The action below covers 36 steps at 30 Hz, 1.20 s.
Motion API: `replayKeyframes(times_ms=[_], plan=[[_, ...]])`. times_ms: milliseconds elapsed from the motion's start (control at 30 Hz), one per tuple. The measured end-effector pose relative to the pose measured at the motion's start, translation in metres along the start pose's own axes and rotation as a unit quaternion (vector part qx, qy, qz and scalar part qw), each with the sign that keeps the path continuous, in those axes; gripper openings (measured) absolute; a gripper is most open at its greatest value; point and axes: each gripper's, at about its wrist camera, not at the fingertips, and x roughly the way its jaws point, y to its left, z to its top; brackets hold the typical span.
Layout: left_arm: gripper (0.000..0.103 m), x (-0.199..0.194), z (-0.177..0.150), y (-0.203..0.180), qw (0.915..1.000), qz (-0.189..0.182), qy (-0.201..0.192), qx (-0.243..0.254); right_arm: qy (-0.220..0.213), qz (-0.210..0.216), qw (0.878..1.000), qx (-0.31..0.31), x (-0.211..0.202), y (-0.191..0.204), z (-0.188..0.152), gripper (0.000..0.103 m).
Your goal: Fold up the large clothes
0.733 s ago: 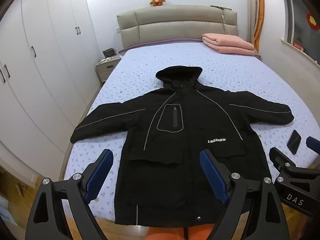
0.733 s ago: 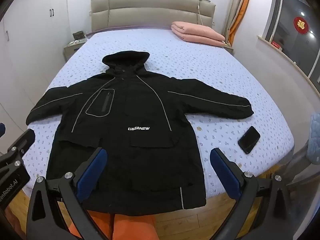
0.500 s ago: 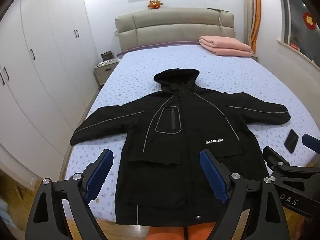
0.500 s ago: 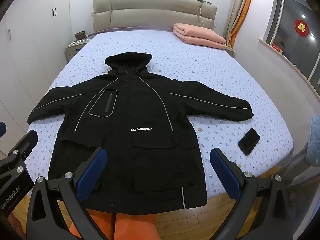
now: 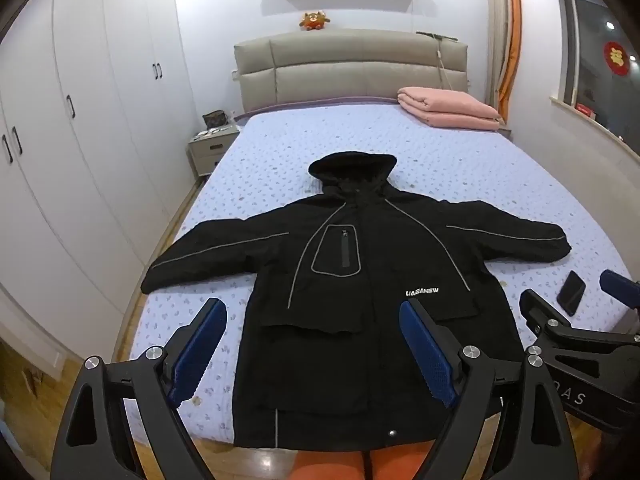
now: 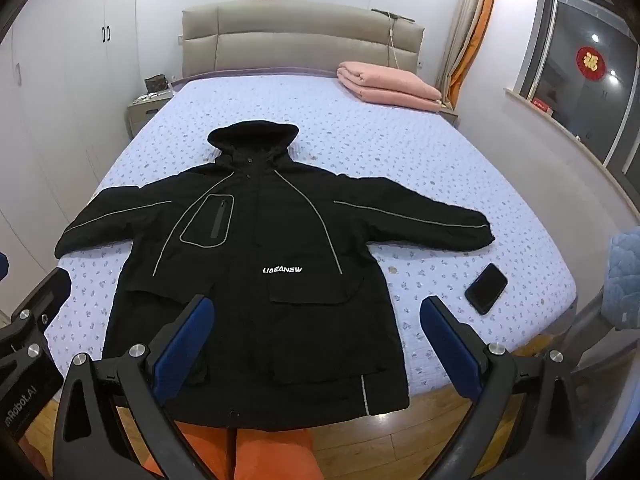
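Jacket [image 5: 360, 300] lengthwise, hood toward headboard [image 5: 352, 68]

Both views are evenly and fairly brightly lit by cool indoor light from above, which gives the white walls and the bedspread [image 5: 440, 168] a bluish-violet cast, with only soft shadows. The window [image 6: 592, 76] is dark and mirrors small bright ceiling lamps as glare spots. Fisheye distortion bends the wardrobe [image 5: 80, 120] and the walls strongly toward the edges, black vignette fills the corners, and the black jacket [image 5: 360, 320] loses fold detail in its dark cloth, though focus is sharp across the room.
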Motion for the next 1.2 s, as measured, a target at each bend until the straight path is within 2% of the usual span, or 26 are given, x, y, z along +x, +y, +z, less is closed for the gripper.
replayKeyframes(times_ms=[200,633,967,1200], plan=[[0.089,-0.007,-0.001,0.003,0.9999,-0.010,-0.005,-0.003,-0.025,-0.031,0.999,-0.013,-0.019,0.007,0.000,0.103],[0.089,-0.021,-0.003,0.010,0.9996,-0.024,-0.014,-0.008,-0.036,-0.047,0.998,-0.007,-0.046,0.006,-0.006,0.103],[0.089,-0.012,-0.004,0.010,0.9994,-0.030,-0.008,-0.015,-0.031,-0.025,0.999,0.004,-0.051,0.002,-0.008,0.103],[0.089,-0.007,-0.007,0.006,0.9997,-0.021,-0.003,-0.011,-0.027,-0.016,1.000,0.004,-0.046,0.004,-0.006,0.103]])
